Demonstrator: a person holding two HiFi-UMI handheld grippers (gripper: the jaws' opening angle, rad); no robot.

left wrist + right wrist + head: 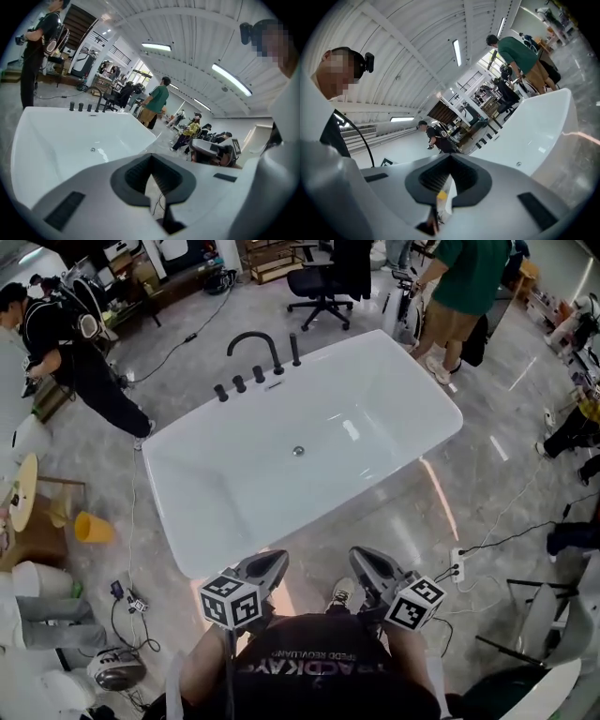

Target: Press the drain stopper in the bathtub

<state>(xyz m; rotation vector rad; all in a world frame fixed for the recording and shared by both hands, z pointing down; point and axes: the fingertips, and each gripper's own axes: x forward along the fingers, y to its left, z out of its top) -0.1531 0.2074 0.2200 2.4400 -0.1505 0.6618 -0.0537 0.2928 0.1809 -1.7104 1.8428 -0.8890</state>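
In the head view a white bathtub (pixel 234 493) stands slantwise on the floor in front of me. Its small round metal drain stopper (pixel 298 451) sits in the middle of the tub floor. Black taps and a curved spout (pixel 255 343) line the far rim. My left gripper (pixel 272 561) and right gripper (pixel 362 555) hover side by side just outside the near rim, both shut and holding nothing. The left gripper view looks over its closed jaws (pixel 151 164) at the drain stopper (pixel 93 149). In the right gripper view the gripper (pixel 450 165) faces the tub with the drain stopper (pixel 518 163).
A person in black (pixel 75 352) stands at the far left and another in a green shirt (pixel 464 287) behind the tub. A black office chair (pixel 323 282), a yellow bucket (pixel 92 527) and a power strip with cables (pixel 457 565) are on the floor.
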